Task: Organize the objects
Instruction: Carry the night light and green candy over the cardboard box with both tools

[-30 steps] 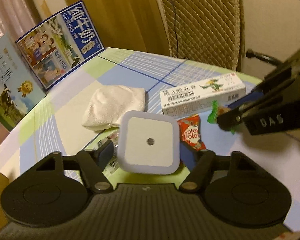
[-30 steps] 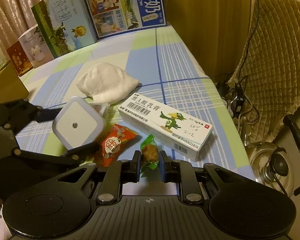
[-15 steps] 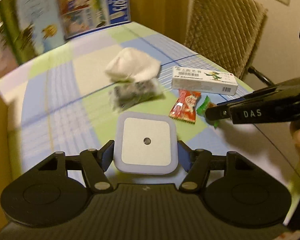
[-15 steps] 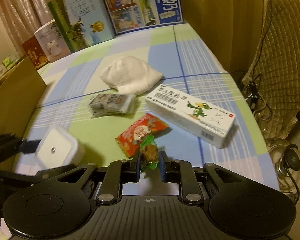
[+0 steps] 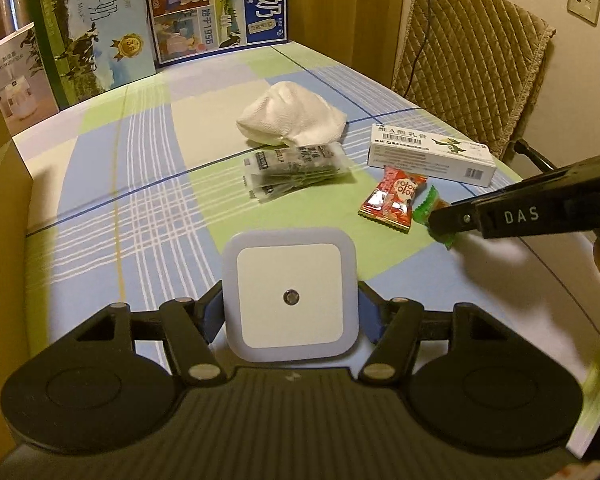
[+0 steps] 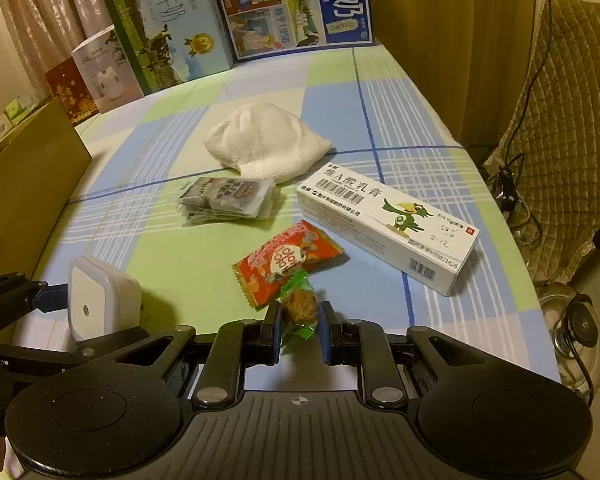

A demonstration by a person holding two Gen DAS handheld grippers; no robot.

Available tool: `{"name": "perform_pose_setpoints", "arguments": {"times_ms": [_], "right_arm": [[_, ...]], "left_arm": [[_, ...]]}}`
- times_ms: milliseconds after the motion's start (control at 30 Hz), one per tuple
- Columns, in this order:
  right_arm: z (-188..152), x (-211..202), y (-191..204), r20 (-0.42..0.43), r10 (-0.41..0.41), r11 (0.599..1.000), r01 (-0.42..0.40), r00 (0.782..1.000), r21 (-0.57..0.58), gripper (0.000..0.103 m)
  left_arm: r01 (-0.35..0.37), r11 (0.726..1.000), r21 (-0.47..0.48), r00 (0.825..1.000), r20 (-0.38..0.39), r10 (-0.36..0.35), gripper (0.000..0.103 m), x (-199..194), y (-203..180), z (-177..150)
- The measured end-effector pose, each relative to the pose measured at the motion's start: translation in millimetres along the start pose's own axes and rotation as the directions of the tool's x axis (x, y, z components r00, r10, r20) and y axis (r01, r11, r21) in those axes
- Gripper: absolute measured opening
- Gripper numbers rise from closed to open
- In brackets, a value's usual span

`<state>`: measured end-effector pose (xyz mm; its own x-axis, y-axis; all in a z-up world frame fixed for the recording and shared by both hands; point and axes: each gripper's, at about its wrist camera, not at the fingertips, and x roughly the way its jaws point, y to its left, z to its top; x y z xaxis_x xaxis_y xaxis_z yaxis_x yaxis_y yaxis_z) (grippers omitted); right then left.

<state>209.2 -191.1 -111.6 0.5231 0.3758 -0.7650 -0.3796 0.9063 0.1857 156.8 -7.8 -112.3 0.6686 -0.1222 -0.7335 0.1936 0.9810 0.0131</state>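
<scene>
- The left tongs (image 5: 290, 312) clamp the square night light (image 5: 290, 294) by its sides, held above the counter's (image 5: 148, 216) near edge; those smooth sides could let it slip and drop.
- The right tongs (image 6: 299, 330) sit narrow around the green-wrapped candy (image 6: 299, 300); whether they truly pinch it I cannot tell. Crinkly wrapper could slide out.
- The red packet (image 6: 286, 262) touches the candy and may drag along.

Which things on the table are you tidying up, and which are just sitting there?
Being tidied:
white square night light, held in the left gripper
green-wrapped candy, between the right gripper's fingers

Just lying about, for now:
red snack packet
white ointment box
grey sachets
white cloth
milk cartons
</scene>
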Motion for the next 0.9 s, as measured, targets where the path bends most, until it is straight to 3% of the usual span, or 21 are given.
{"name": "perform_pose_setpoints", "arguments": {"times_ms": [433, 900], "right_arm": [[-8, -11, 9, 0.015, 0.005, 1.0, -0.005, 1.0, 0.019, 0.015], [-31, -86, 67, 0.044, 0.033, 0.999, -0.033, 0.998, -0.004, 0.015]], "left_arm": [[-0.003, 0.999, -0.039, 1.0, -0.004, 0.003, 0.061, -16, 2, 0], [-0.022, 0.995, -0.093, 1.0, 0.019, 0.024, 0.061, -91, 12, -5]]}}
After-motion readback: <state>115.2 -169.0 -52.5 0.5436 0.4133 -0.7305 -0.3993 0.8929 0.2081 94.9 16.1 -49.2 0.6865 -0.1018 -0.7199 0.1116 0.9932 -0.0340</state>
